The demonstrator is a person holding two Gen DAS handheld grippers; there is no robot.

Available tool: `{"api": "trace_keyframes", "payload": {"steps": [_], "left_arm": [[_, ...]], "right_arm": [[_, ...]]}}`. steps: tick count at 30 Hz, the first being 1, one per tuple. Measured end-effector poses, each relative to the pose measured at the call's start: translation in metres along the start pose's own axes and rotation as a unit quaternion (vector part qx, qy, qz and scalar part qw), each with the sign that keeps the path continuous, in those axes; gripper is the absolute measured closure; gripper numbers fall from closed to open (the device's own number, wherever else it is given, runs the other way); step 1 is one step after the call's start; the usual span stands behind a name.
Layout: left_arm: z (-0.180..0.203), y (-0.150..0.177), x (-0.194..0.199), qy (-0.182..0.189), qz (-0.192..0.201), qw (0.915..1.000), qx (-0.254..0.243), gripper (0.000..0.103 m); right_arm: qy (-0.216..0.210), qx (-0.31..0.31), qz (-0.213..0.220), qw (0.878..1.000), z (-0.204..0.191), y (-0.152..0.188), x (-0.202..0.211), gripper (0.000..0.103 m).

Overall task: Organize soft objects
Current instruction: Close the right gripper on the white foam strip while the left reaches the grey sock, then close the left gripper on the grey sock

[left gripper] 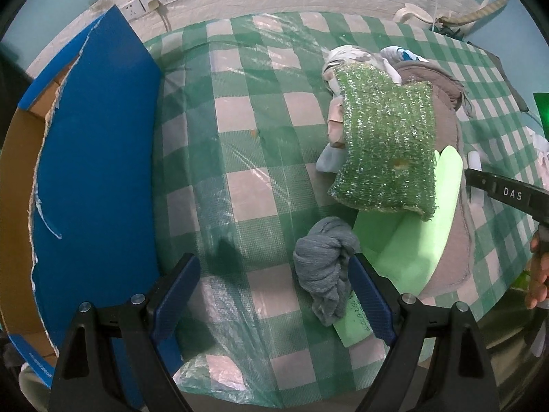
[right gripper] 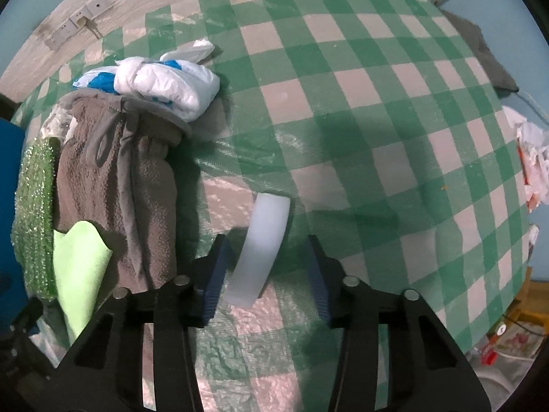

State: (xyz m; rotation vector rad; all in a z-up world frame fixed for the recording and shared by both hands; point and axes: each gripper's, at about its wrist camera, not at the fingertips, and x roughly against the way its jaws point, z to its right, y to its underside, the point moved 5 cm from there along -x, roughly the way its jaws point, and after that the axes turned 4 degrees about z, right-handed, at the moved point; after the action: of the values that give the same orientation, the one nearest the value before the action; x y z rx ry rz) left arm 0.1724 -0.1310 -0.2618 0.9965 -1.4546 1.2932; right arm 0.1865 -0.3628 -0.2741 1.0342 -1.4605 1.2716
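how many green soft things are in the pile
2: a glittery green scrubbing pad lying on top of the pile, and a pale green foam sheet beneath it, against the grey cloth. More may be hidden underneath.

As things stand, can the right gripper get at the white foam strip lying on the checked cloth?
Probably yes. The right gripper points down with the white foam strip between its open jaws, pads not yet touching it, and nothing covers the strip. The brown fleece pile lies clear to one side.

Pointing down over green-and-white checked tablecloth point(right gripper: 360, 79), right gripper point(right gripper: 266, 267) with blue-padded jaws apart, straddling pale translucent curved foam strip point(right gripper: 262, 247), brown fleece cloth point(right gripper: 137, 185) lying left.
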Motion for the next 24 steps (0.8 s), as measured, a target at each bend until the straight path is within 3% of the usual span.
{"api": "trace_keyframes", "payload": {"steps": [2, 6, 18, 24], "left_arm": [[0.000, -0.001, -0.002, 0.001, -0.001, 1.0000, -0.001, 0.014], [0.004, 0.001, -0.004, 0.005, -0.007, 1.0000, 0.000, 0.014], [0.020, 0.006, -0.032, 0.018, -0.025, 0.9995, 0.004, 0.014], [0.022, 0.003, -0.044, -0.015, -0.019, 0.9997, -0.001, 0.031]], "right_arm": [[0.003, 0.004, 0.004, 1.000, -0.003, 0.001, 0.001, 0.080], [-0.008, 0.013, 0.012, 1.000, -0.008, 0.001, 0.004, 0.087], [-0.033, -0.018, 0.037, 0.999, 0.017, 0.015, 0.025, 0.088], [-0.026, -0.003, 0.051, 0.998, 0.013, 0.018, 0.035, 0.088]]}}
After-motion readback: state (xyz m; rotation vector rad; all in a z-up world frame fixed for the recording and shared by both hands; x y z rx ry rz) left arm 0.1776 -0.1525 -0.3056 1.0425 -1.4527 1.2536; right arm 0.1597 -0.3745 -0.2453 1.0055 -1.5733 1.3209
